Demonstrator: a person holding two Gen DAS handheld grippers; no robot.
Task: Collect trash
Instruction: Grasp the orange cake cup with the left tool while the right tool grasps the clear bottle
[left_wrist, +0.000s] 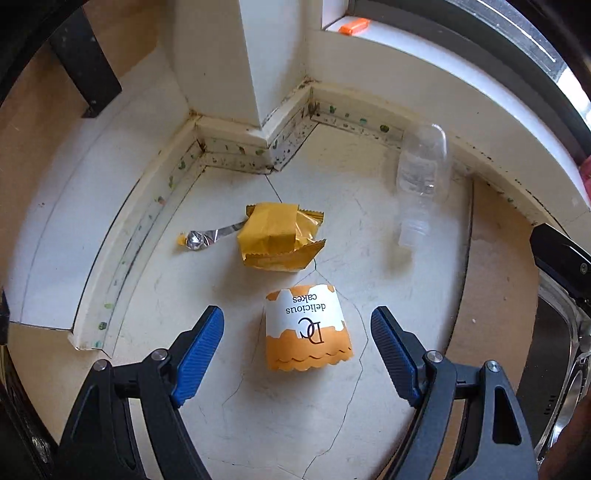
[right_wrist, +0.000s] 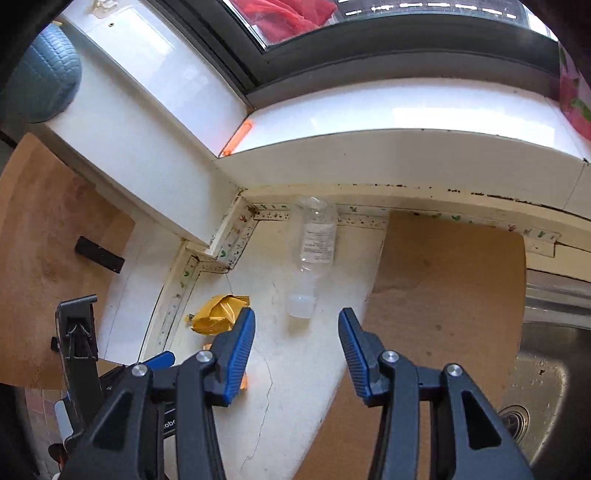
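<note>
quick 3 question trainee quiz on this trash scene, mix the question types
1. True or false: the left gripper is shut on the cake wrapper.
2. Which item lies in line with the right gripper? A) bottle B) gold wrapper C) foil scrap
3. Fill in: the bottle lies on its ____.

Key: 1 false, the jaws are open either side of it; 2 A; 3 side.

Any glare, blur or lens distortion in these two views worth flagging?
Left wrist: sharp; the cake wrapper print is readable, fisheye bends the skirting. Right wrist: bright glare on the window sill, the clear bottle washed out, edges strongly curved.
</note>
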